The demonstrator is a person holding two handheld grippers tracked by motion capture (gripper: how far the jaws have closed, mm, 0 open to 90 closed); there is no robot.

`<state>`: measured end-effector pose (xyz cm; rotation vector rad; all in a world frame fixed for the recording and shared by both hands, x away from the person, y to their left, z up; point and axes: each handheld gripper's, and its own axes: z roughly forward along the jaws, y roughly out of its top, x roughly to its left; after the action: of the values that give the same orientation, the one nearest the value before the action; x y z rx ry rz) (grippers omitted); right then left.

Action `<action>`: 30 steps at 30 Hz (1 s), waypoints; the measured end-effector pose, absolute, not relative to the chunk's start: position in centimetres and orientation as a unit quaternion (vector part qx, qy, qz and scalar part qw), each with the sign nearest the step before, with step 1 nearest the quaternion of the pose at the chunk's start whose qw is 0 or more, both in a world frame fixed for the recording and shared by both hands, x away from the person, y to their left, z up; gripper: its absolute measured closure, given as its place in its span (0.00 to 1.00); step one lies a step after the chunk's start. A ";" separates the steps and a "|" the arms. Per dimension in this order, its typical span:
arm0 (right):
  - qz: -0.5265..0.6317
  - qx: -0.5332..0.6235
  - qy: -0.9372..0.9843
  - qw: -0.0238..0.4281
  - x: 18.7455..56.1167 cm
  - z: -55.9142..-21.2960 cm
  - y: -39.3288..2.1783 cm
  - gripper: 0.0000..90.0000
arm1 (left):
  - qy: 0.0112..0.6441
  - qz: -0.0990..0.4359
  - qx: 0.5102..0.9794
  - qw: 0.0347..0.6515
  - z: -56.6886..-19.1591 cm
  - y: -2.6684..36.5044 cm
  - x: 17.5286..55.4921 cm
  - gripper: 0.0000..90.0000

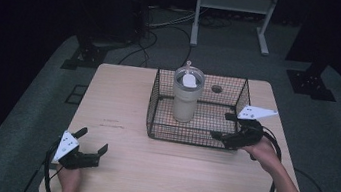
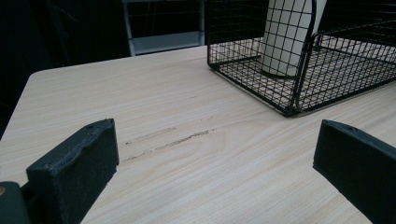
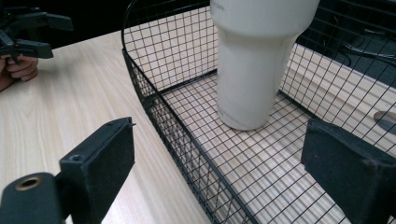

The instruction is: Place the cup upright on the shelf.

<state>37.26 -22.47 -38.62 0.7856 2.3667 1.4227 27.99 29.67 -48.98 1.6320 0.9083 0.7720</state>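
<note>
1. While our left gripper (image 1: 85,150) idles at the counter's (image 1: 122,104) near-left corner, jaws wide open and holding nothing, it sits well apart from everything.
2. One wire basket (image 1: 192,138) sits mid-counter with one tumbler (image 1: 186,98) upright inside, long axis vertical.
3. Our right gripper (image 1: 222,127) is nearer, jaws spread over the basket's near-right rim; the tumbler lies ahead, slightly left.

The tumbler (image 3: 257,60) is cut off above its taper in the right gripper view, while the wire basket's (image 2: 299,70) mesh screens its base in the left gripper view.
</note>
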 end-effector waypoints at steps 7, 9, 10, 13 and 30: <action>0.495 0.256 0.820 0.131 36.0 -39.3 -22.9 0.10 | 0.381 0.323 0.685 0.531 -49.0 29.7 28.0 0.00; 0.492 0.255 0.822 0.128 35.7 -39.4 -23.0 0.10 | 0.381 0.324 0.685 0.530 -49.0 29.6 28.0 0.00; 0.491 0.253 0.823 0.131 35.5 -39.5 -23.1 0.10 | 0.381 0.324 0.685 0.530 -49.0 29.6 28.0 0.00; 0.494 0.252 0.822 0.130 35.1 -39.8 -23.2 0.10 | 0.380 0.325 0.685 0.530 -49.0 29.6 28.0 0.00; 0.495 0.263 0.818 0.128 32.9 -41.6 -25.2 0.10 | 0.380 0.326 0.686 0.528 -49.0 29.6 28.0 0.00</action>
<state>32.86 -25.15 -41.57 0.7645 2.3799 1.4387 27.98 29.57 -48.99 1.6380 0.9085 0.7778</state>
